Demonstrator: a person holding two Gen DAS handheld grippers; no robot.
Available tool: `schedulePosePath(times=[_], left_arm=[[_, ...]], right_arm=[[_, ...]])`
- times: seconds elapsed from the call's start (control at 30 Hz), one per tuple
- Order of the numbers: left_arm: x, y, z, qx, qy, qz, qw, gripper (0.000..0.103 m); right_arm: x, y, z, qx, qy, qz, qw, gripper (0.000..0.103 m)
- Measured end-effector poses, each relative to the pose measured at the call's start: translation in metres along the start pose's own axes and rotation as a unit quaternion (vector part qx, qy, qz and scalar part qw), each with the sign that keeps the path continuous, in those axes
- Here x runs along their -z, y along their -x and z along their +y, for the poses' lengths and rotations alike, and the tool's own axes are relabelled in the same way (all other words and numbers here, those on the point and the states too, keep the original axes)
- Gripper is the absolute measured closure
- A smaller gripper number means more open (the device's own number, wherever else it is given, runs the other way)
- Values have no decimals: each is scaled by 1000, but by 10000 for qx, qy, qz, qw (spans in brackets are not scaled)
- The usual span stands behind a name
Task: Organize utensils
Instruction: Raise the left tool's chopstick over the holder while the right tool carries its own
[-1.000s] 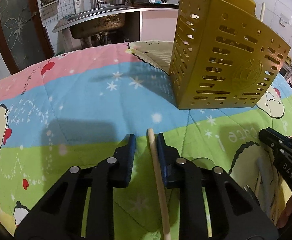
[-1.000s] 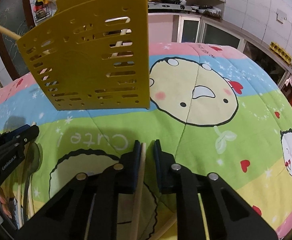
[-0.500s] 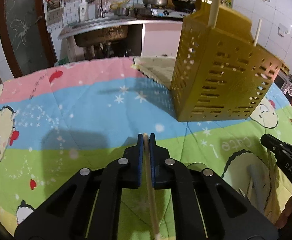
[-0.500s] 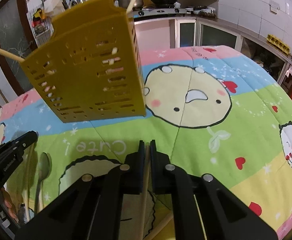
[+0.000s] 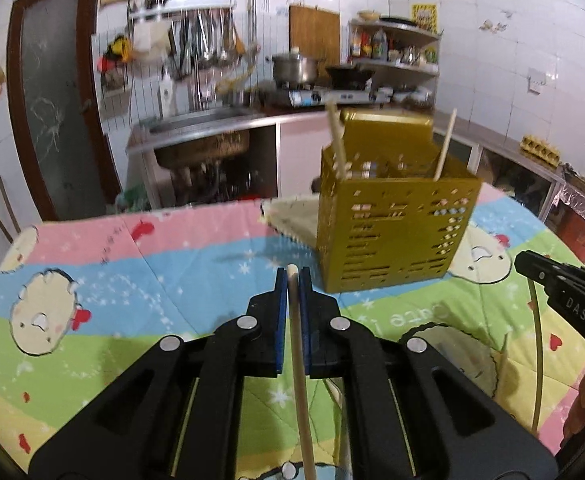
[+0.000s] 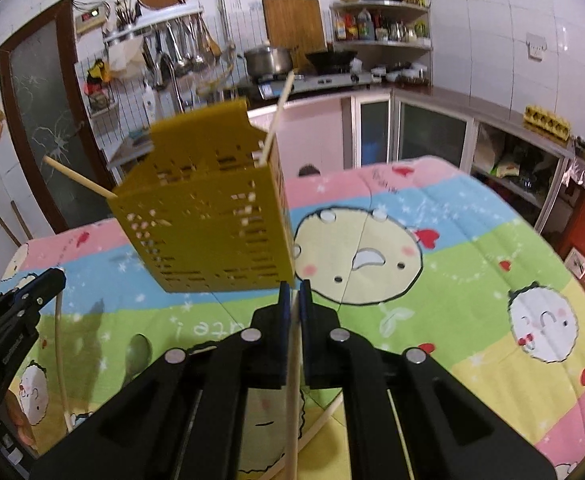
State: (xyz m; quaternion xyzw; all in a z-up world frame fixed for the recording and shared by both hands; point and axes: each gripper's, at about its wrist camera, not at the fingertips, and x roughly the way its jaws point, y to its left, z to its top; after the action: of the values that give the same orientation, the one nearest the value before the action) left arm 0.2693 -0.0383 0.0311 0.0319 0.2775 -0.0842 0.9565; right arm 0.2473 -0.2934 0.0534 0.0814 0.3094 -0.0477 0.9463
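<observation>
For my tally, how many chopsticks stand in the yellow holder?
2: one chopstick leans out at the holder's left corner, another at its right; shorter ones may hide inside.

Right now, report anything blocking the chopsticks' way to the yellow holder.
Nothing visible does. The left gripper and right gripper each clamp a chopstick; only open quilt lies before the yellow holder.
</observation>
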Motion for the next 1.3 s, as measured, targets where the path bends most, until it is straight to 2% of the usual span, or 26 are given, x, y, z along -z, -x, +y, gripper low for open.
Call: schedulePosePath(times=[0.17,0.67,1.3], left_arm=[[1,33,-4,-42,-71,-442,9990,98],[-1,75,-5,-93,-22,-1009,9949,98],[-34,80,-9,-57,98,-1357,9907,99]], right_arm=[[2,30,1,-52,30,-411,9991,98],[6,89,1,-63,18,-1492,9888,98],[-29,91,6,-18,108,-1916,9814,98]])
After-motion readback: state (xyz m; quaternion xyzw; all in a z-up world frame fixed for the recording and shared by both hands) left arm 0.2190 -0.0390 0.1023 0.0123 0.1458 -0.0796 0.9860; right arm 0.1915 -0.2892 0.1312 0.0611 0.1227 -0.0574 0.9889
